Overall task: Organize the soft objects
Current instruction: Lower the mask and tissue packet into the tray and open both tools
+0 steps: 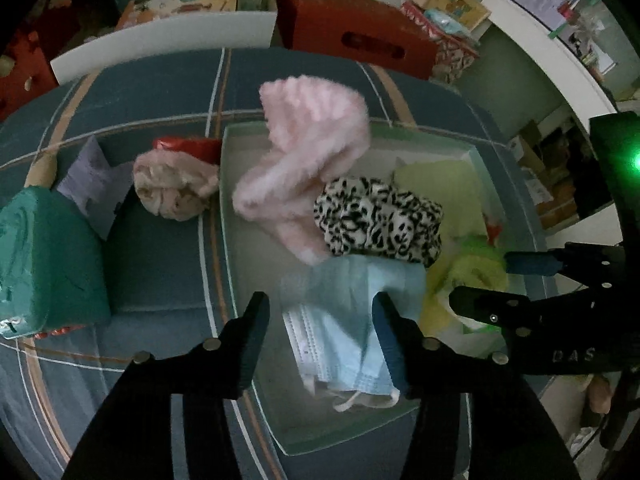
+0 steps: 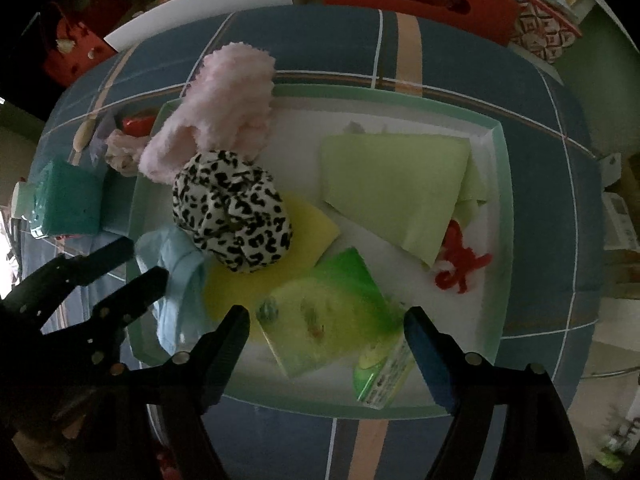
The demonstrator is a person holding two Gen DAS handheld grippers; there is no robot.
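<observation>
A blue face mask [image 1: 352, 320] is lying low in the tray [image 1: 256, 384] between the left gripper's [image 1: 320, 316] parted, untouching jaws, while only the right view is showing one red yarn piece [image 2: 460, 260] beyond the right gripper's [image 2: 326, 324] wide-apart, empty jaws.

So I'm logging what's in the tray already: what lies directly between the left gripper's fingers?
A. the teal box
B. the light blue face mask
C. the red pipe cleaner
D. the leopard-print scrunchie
B: the light blue face mask lies in the tray between the open left gripper fingers, untouched by them.
</observation>
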